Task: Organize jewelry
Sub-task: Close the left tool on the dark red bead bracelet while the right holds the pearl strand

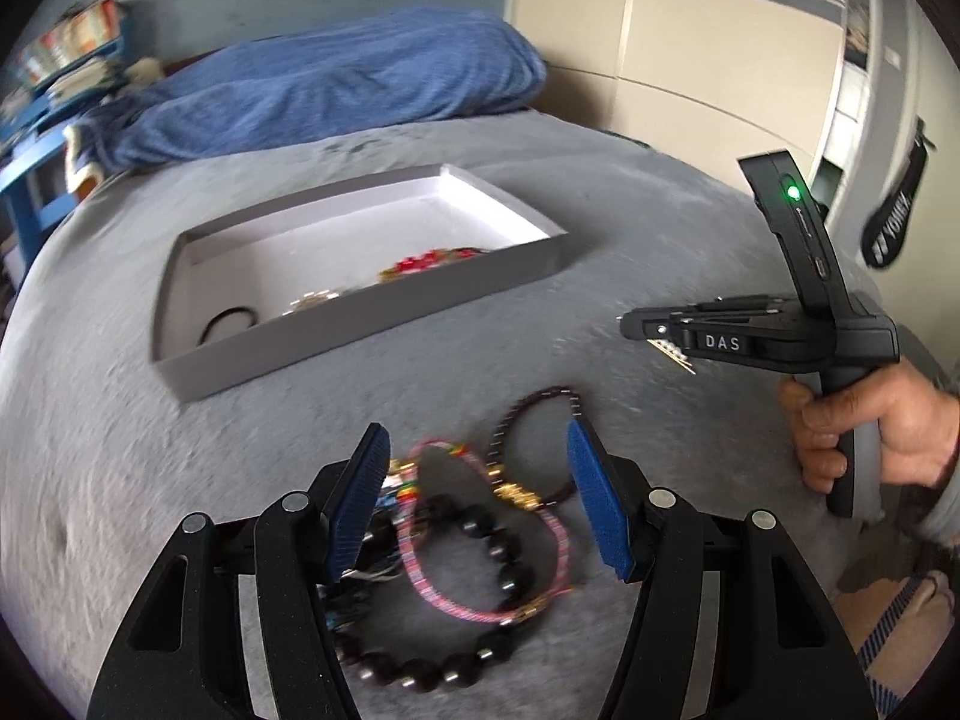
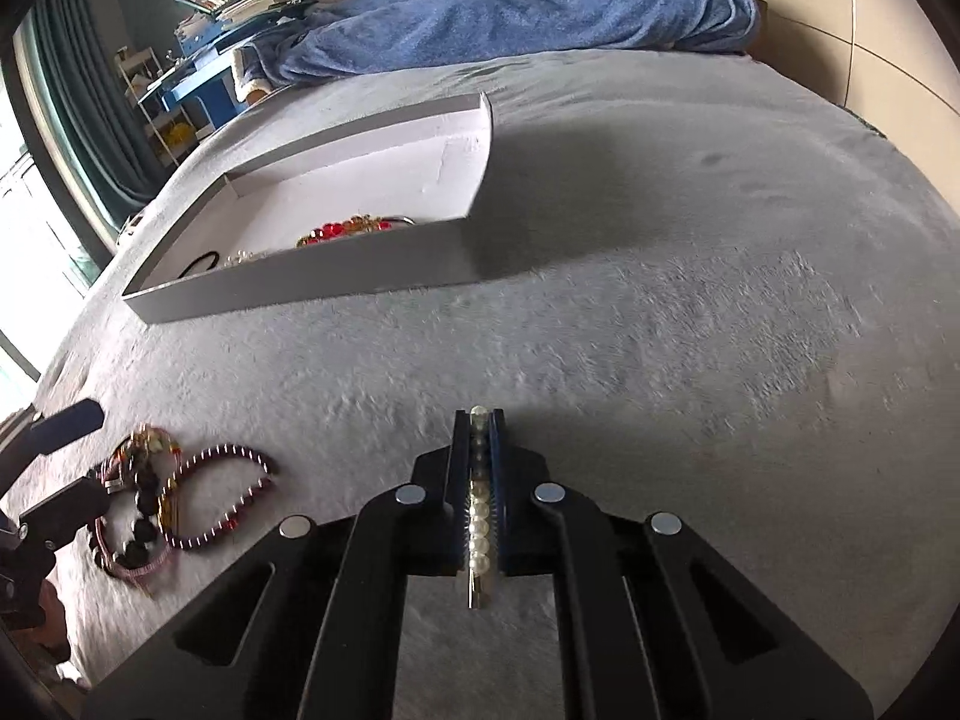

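The right gripper (image 2: 480, 450) has its jaws clamped on a pearl hair clip (image 2: 478, 516). The left gripper (image 1: 474, 504) hangs over the bracelets (image 1: 480, 540), jaws apart, near the box (image 1: 360, 336).

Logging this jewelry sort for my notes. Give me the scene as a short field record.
surface: grey bedspread
box: open grey box, some jewelry already inside
loose pile: bracelets on the bedspread
left hand-held gripper: open, poised over the bracelets
right hand-held gripper: shut on pearl hair clip, held above the bedspread
background: blue blanket
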A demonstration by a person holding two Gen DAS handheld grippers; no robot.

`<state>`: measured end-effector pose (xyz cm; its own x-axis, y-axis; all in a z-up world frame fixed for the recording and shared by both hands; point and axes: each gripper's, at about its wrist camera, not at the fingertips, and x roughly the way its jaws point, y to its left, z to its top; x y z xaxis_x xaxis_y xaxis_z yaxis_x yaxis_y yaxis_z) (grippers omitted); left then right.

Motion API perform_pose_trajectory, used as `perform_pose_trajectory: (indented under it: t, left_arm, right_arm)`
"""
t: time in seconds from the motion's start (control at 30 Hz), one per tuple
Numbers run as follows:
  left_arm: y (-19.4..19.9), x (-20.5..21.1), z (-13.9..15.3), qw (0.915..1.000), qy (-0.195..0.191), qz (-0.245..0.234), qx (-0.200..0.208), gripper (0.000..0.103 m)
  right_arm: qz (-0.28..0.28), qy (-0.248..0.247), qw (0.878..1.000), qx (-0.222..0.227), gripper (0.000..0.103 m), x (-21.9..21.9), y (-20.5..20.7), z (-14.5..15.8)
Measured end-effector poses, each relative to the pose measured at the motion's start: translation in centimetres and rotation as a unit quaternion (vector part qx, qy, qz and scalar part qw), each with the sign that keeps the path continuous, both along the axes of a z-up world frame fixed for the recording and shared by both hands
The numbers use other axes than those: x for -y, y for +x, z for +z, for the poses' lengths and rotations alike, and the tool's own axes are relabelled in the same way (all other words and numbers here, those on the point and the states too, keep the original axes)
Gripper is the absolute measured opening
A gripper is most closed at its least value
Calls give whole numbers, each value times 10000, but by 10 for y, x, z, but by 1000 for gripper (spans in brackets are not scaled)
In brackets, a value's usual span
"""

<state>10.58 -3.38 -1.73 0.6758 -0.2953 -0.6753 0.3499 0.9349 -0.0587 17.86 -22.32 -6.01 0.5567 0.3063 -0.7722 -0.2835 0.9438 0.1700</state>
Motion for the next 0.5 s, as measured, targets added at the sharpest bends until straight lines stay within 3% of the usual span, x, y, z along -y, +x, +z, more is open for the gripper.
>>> perform_pose_trajectory:
  t: [0.1,0.27,0.4,0.5]
  left_arm:
    - [3,16,-2,9996,135,-241,-37,62]
    - [15,44,-18,9962,511,-619,-324,47]
    - [21,57,-29,9935,676,-778,-489,34]
    - [24,63,-35,9921,791,-807,-551,32]
  right_arm:
    - [61,-57,10000,17,6,-1,-5,-3]
    - [67,-191,9997,165,7,-4,-9,-5]
    - [9,30,9999,105,7,3,-9,-6]
    - [-45,145,9999,58,7,7,-11,-6]
